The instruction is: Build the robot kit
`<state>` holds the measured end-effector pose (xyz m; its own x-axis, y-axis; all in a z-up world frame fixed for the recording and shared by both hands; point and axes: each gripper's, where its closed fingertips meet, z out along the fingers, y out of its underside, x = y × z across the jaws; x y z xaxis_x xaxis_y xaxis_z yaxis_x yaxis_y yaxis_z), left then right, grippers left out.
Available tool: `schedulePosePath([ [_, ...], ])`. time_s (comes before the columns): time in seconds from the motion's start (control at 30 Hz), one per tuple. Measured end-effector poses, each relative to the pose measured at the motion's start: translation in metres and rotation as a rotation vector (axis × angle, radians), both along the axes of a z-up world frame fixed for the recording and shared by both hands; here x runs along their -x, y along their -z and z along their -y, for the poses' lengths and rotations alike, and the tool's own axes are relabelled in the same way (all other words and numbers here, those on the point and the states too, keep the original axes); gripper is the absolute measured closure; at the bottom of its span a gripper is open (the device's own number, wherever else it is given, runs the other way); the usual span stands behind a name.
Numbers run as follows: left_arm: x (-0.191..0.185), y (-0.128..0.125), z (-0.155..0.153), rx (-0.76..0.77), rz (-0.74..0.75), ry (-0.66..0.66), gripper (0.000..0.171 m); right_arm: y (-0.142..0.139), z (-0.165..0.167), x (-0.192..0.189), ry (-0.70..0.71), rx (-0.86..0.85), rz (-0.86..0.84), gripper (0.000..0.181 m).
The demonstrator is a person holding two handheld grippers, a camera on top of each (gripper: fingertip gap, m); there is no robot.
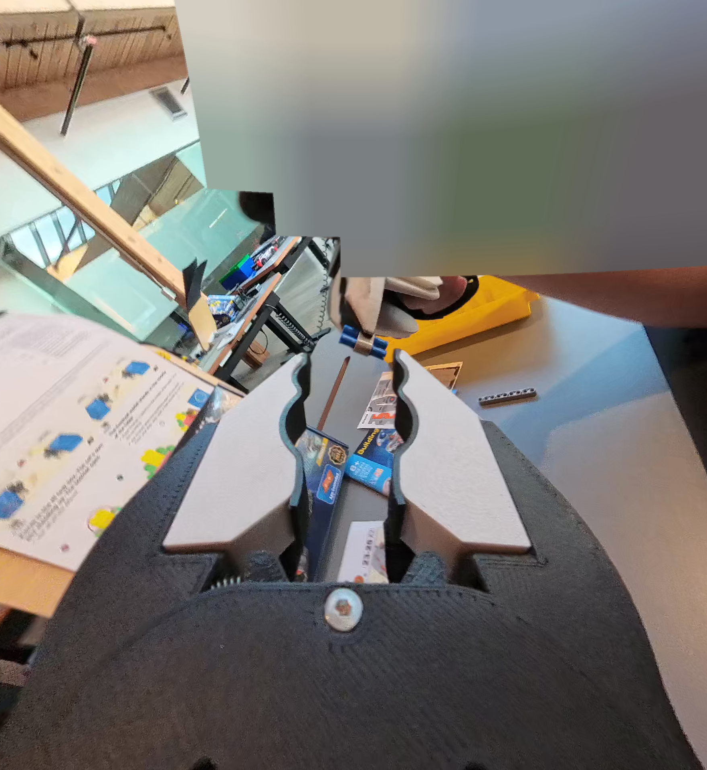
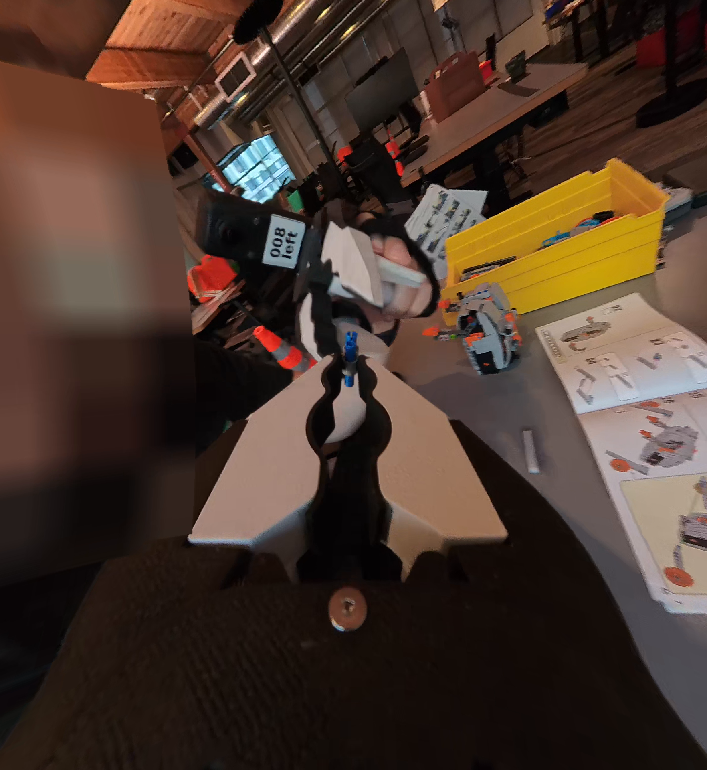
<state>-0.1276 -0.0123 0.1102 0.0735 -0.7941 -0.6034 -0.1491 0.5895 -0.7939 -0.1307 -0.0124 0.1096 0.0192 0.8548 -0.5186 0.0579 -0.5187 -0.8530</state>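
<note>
My right gripper [image 2: 349, 368] is shut on a small piece made of blue pins with a grey connector [image 2: 349, 349], pinched at the very fingertips and held in the air. The same piece [image 1: 362, 346] shows in the left wrist view, just beyond my left gripper [image 1: 352, 362]. The left gripper is open and empty, with a clear gap between its fingers, and is raised above the grey table [image 1: 593, 416]. In the right wrist view the left gripper [image 2: 343, 271] is held by a gloved hand, facing the piece from close by.
A yellow bin [image 2: 551, 250] with parts and a grey-and-orange brick model [image 2: 485, 329] stand on the table. An open instruction booklet [image 2: 656, 416] and a short white rod [image 2: 531, 452] lie at the right. A grey holed beam [image 1: 507, 395], leaflets [image 1: 370, 462] and a propped booklet [image 1: 73, 416] lie near the left gripper. Left and right tips are no more than a few centimetres apart.
</note>
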Motion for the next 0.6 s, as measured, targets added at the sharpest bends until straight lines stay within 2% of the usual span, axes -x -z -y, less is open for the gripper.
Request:
schedulePosePath([
  [0.1,0.026,-0.023,-0.016,0.178,0.106,-0.007,0.130,0.018,-0.039,-0.028,0.228,-0.068,0.115,0.176],
  [0.17,0.044,-0.040,-0.026,0.301,0.197,-0.002,0.135,0.028,-0.048,-0.038,0.264,-0.063,0.157,0.176],
  [0.23,0.057,-0.048,-0.031,0.424,0.243,0.026,0.137,0.025,-0.047,-0.038,0.244,-0.050,0.122,0.176],
  [0.3,0.063,-0.045,-0.038,0.566,0.236,0.040,0.141,0.029,-0.048,-0.033,0.229,-0.046,0.131,0.176],
  [0.43,0.059,-0.012,-0.046,0.844,0.074,0.065,0.143,0.036,-0.048,-0.020,0.199,-0.044,0.146,0.176],
  [0.5,0.058,-0.005,-0.054,0.906,0.058,0.046,0.146,0.039,-0.048,-0.015,0.189,-0.035,0.145,0.175],
  [0.6,0.062,-0.009,-0.059,0.928,0.089,0.034,0.151,0.040,-0.051,-0.009,0.193,-0.042,0.128,0.176],
])
